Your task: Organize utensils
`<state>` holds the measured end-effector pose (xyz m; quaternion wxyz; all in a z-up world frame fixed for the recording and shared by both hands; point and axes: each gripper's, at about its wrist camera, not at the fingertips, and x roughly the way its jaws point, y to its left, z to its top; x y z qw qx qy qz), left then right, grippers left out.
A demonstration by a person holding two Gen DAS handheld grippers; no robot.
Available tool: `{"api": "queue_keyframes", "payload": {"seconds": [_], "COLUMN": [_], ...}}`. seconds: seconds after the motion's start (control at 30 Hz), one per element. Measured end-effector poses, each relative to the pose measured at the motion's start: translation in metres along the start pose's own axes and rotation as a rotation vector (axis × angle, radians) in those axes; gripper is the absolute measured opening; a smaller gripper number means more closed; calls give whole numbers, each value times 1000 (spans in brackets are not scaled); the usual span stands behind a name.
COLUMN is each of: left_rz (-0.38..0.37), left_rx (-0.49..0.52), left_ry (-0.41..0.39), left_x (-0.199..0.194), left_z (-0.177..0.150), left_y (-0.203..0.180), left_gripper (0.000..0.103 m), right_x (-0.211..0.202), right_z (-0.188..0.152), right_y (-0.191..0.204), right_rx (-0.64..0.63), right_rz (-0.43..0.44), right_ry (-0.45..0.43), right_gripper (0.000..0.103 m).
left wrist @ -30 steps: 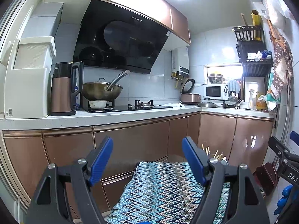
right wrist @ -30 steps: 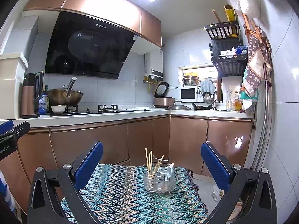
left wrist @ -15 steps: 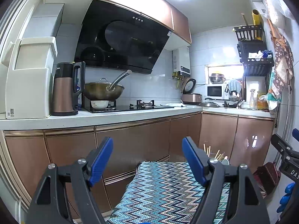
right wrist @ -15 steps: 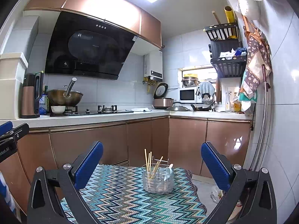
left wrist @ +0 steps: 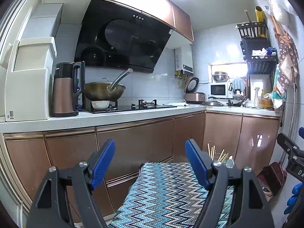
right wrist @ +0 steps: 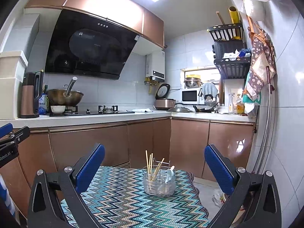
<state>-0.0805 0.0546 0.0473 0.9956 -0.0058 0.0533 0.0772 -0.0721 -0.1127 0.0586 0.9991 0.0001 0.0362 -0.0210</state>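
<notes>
Tongs first: the left gripper [left wrist: 150,161] stands spread wide, its blue pads well apart with nothing between them and nothing touched. The right gripper [right wrist: 154,166] is spread just as wide and is equally empty, its pads framing the utensil holder [right wrist: 159,182] from a distance without touching it.

That holder is a clear caddy with a wire frame, upright toward the far end of the zigzag-patterned cloth [right wrist: 121,195] that covers the small table. Several wooden chopsticks [right wrist: 150,163] stand in its left part, leaning slightly, and a pale spoon [right wrist: 171,172] sits in the right part. In the left wrist view the holder is mostly hidden behind the right-hand finger, only the stick tips and spoon showing.

Beyond the table runs a white countertop [right wrist: 106,117] over copper-coloured cabinets [right wrist: 89,142]. On it sit a copper and black kettle [left wrist: 65,90], a wok [left wrist: 104,92] on the gas hob [left wrist: 133,106] under a black range hood [left wrist: 123,47], a rice cooker [right wrist: 165,100] and a microwave [right wrist: 190,96]. A black wall rack [right wrist: 229,51] hangs at the right, with patterned cloth hanging [right wrist: 260,62] beside it.
</notes>
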Motion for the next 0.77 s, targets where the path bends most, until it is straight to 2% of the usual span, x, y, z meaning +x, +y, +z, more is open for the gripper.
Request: {"api": "queue_keyframes", "payload": {"seconds": [0.77], "left_rz": [-10], "left_rx": [8], "left_ry": [12], "left_x": [3], "left_z": [-2], "left_y": [-3], "left_gripper": [75], "right_x": [0], "right_z": [-2], "right_y": [-5], "right_rx": [-1], "right_rz": [-7], "right_ry": [6], "right_gripper": [103]}}
